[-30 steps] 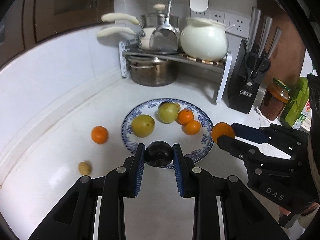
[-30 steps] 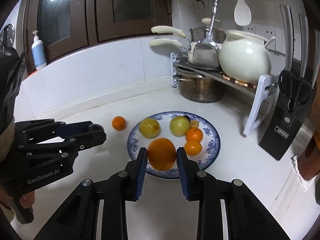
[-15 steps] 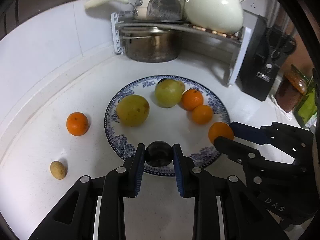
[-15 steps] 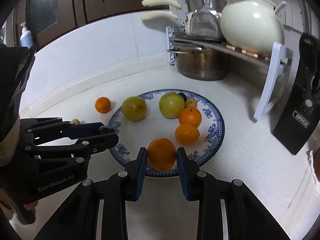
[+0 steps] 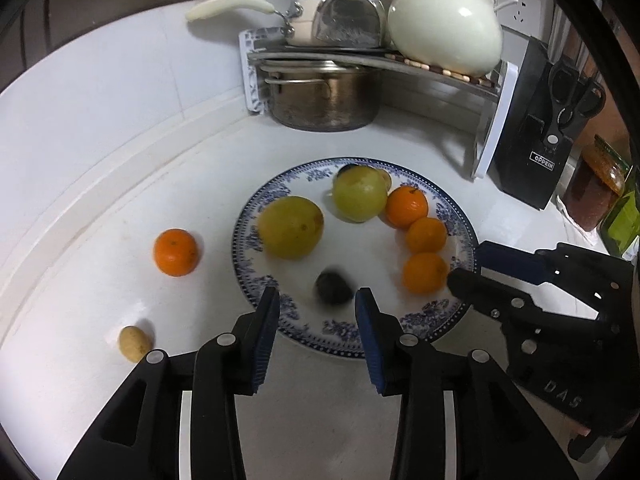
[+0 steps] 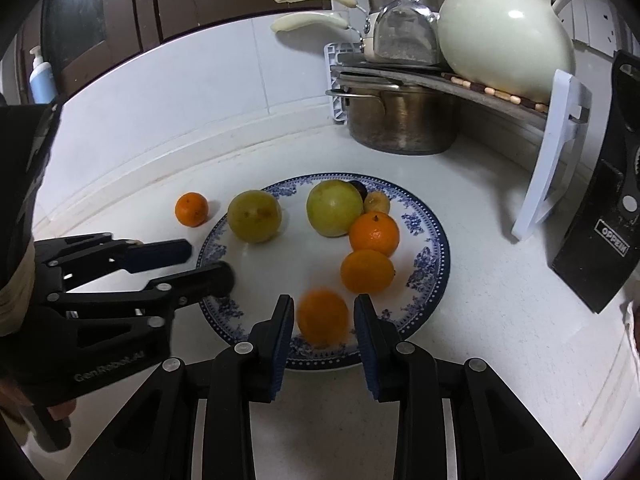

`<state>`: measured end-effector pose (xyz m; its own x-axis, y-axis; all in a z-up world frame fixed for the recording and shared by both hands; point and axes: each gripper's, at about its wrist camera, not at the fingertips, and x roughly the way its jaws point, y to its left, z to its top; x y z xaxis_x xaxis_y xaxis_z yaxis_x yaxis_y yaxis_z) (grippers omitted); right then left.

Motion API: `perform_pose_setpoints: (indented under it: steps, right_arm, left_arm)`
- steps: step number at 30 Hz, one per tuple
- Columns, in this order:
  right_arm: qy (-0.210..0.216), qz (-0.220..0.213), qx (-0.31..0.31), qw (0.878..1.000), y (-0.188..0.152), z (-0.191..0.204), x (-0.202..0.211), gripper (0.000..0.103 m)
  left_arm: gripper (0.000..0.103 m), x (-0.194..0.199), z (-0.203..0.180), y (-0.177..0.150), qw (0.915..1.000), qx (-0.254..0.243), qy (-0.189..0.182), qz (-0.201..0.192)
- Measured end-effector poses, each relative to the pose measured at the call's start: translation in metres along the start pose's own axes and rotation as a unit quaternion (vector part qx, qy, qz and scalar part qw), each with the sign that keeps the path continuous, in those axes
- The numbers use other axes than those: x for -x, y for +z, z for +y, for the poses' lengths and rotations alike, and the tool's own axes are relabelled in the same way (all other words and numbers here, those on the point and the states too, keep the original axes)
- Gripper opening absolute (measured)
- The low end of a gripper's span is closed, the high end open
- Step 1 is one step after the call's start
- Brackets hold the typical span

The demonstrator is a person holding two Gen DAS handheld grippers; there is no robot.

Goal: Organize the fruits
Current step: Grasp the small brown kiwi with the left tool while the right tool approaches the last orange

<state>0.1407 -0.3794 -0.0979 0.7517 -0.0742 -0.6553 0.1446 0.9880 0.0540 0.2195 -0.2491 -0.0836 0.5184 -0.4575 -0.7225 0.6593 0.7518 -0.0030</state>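
Tools (image 5: 317, 300) (image 6: 323, 312) agape over plate (image 5: 360, 346)

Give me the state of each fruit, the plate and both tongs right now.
Left tongs: open, empty.
Right tongs: open, empty.
Dark plum: released, on plate.
Near orange: released, on plate, blurred.
Plate: holds eight fruits.
Loose orange: on counter.
Small yellow fruit: on counter.

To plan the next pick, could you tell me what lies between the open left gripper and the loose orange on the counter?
Only bare white counter separates the left gripper from the loose orange, in the left wrist view.
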Motion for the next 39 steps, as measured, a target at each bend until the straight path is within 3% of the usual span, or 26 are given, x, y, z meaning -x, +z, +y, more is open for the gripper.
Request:
perform_pose_setpoints:
  steps: [9,20,31,39]
  right_arm:
    - [0.0,-0.022,-0.002,1.0,0.0,0.013,0.03,0.034]
    - [0.022,-0.055,0.018,0.998,0.002,0.061,0.068,0.034]
    - [0.035,-0.044,0.032,0.998,-0.004,0.1,0.059,0.034]
    - [0.035,-0.027,0.037,0.998,-0.003,0.117,0.034,0.034]
  left_arm:
    - [0.038,0.051,0.01,-0.01,0.9989,0.004,0.024,-0.04]
    - [0.039,0.102,0.038,-0.031,0.9965,0.03,0.036,-0.068]
    - [0.039,0.109,0.074,-0.056,0.9954,0.048,0.052,-0.063]
    - [0.041,0.085,0.098,-0.059,0.996,0.052,0.051,-0.053]
